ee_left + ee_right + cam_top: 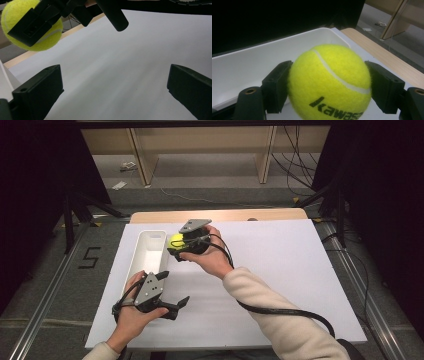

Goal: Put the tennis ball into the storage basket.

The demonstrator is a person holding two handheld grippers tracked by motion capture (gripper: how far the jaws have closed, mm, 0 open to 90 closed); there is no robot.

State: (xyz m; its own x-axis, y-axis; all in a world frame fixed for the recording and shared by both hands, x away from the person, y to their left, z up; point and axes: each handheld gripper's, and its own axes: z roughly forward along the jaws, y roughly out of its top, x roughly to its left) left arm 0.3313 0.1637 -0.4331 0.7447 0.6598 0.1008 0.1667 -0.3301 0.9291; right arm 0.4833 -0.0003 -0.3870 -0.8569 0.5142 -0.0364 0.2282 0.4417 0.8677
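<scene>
From the high view, a long white bin (150, 254) lies lengthwise on the left part of a white sheet (280, 270) that covers the table; the part of its inside that shows looks bare. The right gripper (176, 243) is held above the table just beside the bin's right wall, near its far end, and its jaws are closed on a yellow-green tennis ball (176, 240). The right hand (210, 259) grips it from behind, with a pale sleeve (280, 315) and a black cable (280, 311) trailing back toward the near edge. The left gripper (173, 292) sits nearer the person, by the bin's near end, jaws spread wide with nothing between them, held by the left hand (131, 317).

The left gripper view looks across the bare sheet between its two wide-apart jaws. At upper left the ball (37, 32) hangs above the sheet, a black jaw of the other gripper pressed across its face; a curved white seam shows beneath that jaw.

The right gripper view brings the ball (329, 82) up close: fuzzy felt, a white seam curving over the top, and black lettering "Kawasa" partly cut off at the bottom edge. Both jaws press its sides. Behind it lies the bin (244, 67), its visible floor bare, and the table's wooden edge (384, 60) to the right.
</scene>
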